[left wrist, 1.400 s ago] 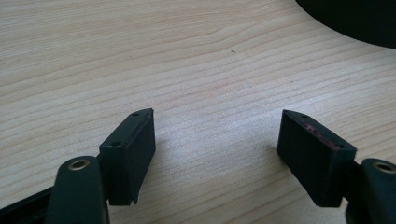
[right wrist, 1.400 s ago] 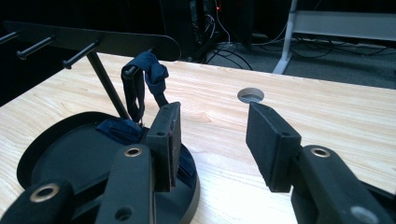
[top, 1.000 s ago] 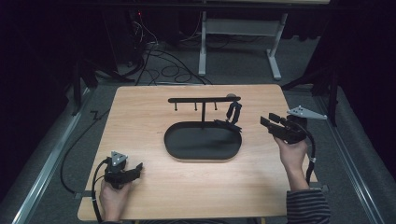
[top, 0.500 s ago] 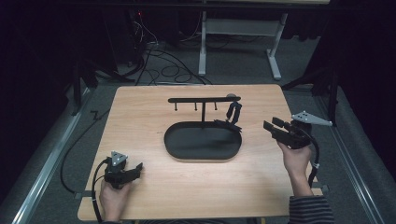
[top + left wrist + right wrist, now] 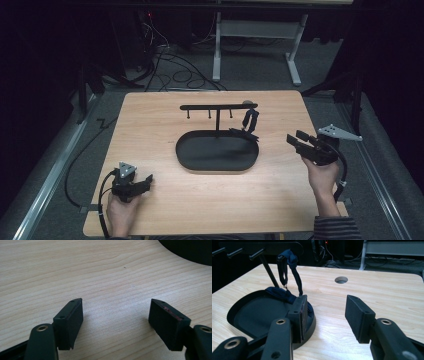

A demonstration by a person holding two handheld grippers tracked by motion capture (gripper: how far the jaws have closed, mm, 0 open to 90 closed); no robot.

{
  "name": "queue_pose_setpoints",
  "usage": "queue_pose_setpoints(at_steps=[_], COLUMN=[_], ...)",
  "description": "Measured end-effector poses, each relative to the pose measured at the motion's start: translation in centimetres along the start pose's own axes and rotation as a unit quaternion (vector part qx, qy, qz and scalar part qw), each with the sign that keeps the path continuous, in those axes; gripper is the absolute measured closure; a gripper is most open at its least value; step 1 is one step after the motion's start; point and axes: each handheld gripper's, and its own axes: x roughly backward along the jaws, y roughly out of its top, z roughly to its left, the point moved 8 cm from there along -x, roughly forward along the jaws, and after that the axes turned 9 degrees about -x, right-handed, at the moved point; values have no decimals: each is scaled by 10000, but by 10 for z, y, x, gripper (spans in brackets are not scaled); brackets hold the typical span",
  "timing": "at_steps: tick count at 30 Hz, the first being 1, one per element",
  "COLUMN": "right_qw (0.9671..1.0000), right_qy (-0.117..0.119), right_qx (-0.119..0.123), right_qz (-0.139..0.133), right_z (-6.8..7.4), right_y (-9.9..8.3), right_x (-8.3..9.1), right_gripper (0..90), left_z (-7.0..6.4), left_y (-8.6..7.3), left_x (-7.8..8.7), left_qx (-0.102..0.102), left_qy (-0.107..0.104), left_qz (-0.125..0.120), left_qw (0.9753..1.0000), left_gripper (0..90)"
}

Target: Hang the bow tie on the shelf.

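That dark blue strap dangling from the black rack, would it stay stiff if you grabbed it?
Probably not. The strap droops from the rack and pools limply on the tray, so it looks floppy. It seems thin and light, likely to swing or slide off when tugged.

place: lab | signs: wooden table (image 5: 165,200), loose floor cables (image 5: 172,60), dark curtained surround

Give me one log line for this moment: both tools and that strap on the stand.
left tool: open, low over table | right tool: open, empty, beside tray | strap: hanging from stand, end in tray
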Motion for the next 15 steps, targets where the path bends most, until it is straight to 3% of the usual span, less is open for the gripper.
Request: queue_pose_setpoints(at_steps=[15], right_qw=[9999], right_qy=[13], right_qx=[-99], right_qz=[117], right_z=[-4], right_y=[-20], right_x=[3], right_gripper=[547], left_z=[0], left_y=[0], left_x=[0], left_qx=[-2], left_qy=[1], left_qz=[2], left_qw=[10000], left_gripper=[282])
